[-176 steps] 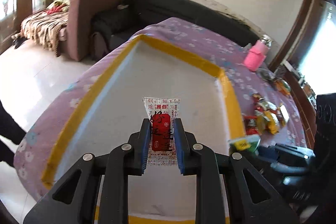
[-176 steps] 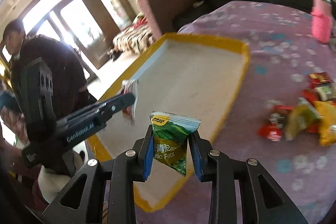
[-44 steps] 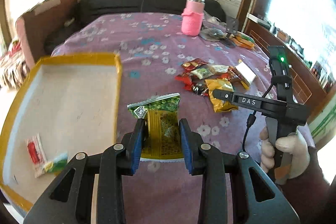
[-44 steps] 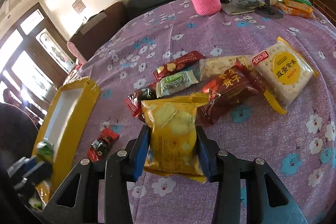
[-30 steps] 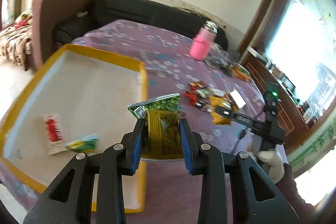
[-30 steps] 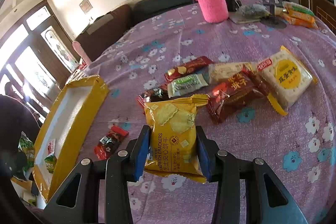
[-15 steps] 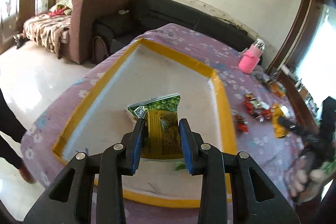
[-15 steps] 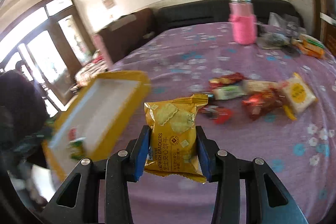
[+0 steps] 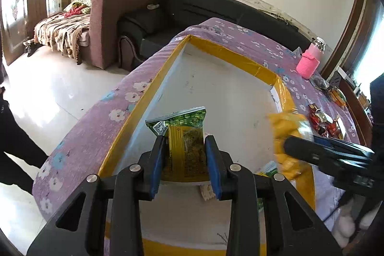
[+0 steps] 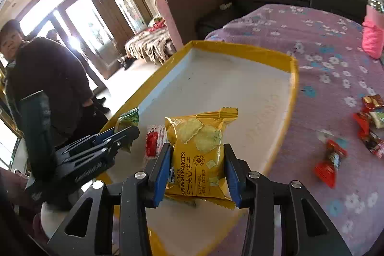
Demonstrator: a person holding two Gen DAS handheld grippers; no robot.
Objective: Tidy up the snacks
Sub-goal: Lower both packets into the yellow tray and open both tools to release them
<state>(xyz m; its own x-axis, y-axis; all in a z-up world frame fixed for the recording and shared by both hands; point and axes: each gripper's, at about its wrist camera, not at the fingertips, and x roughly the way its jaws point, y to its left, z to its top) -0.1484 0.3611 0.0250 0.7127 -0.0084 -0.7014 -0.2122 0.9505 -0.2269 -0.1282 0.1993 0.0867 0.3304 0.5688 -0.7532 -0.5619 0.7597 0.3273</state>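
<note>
My left gripper (image 9: 185,160) is shut on a green-and-yellow snack packet (image 9: 186,138), held above the near part of the yellow-rimmed white tray (image 9: 230,56). My right gripper (image 10: 196,167) is shut on a yellow cheese cracker packet (image 10: 200,150), also over the tray (image 10: 240,47), near its front. In the left wrist view the cracker packet (image 9: 286,133) shows blurred at the right, over the tray's right rim. A red-and-white packet (image 10: 153,140) lies in the tray, partly hidden. The left gripper (image 10: 122,133) with its green packet (image 10: 128,118) appears at the tray's left edge.
Loose snacks (image 10: 369,124) lie on the purple flowered tablecloth (image 10: 324,44) right of the tray. A pink bottle (image 9: 309,59) stands at the far side. A person in dark clothes (image 10: 45,73) stands left of the table. A sofa (image 9: 211,6) lies beyond.
Both grippers have swung from the snack pile to over the tray, each carrying its packet. The right gripper with the yellow packet has come in beside the left one.
</note>
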